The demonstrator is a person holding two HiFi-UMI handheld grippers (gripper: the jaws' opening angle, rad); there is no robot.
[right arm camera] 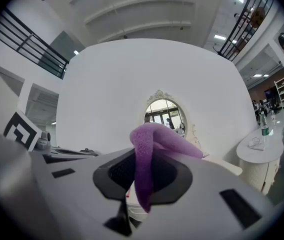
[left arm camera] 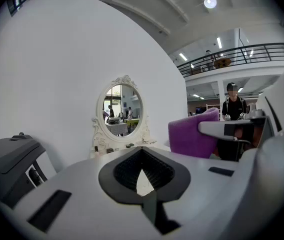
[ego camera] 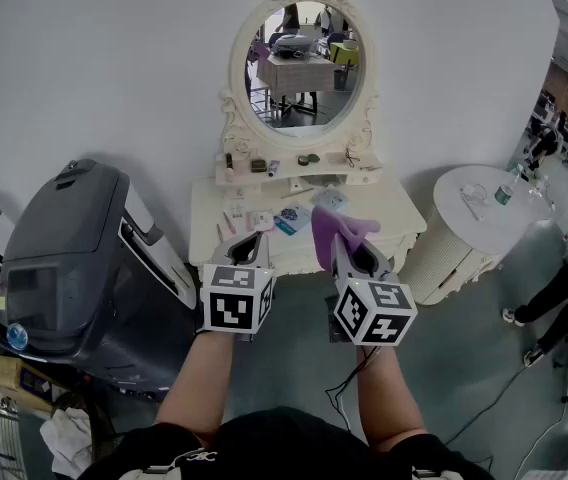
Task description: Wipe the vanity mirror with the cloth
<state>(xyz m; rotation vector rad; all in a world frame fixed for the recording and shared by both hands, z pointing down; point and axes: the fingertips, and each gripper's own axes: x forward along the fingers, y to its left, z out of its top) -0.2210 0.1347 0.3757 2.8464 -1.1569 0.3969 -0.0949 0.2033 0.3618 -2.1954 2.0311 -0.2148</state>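
Your two grippers sit lowest in the head view, side by side at the front edge of the white counter [ego camera: 400, 214]. The right gripper [ego camera: 352, 252] has its fingers [right arm camera: 111, 176] clamped on the purple cloth [ego camera: 335, 229]. The cloth stands up out of them in a narrow fold and flops forward toward the wall. The left gripper [ego camera: 245, 244] carries nothing: its fingers [left arm camera: 119, 171] are drawn together with only a sliver of the counter showing between them. The vanity mirror [ego camera: 304, 63] stands upright at the back edge of the counter in its ornate oval frame, well apart from the cloth, so no wiping has begun. You appear to be at the approach step, cloth in hand and both grippers aimed at the glass. The next move calls for raising the right gripper and carrying it forward across the counter. Keep it high enough to clear the small toiletries [ego camera: 264, 218] scattered over the top and along the little shelf under the mirror. Lead with the loose fold of cloth so that fabric, not the hard fingertips, meets the glass, then press lightly. The frame looks as if it could tip back, so you may want the left gripper near its edge to steady it.
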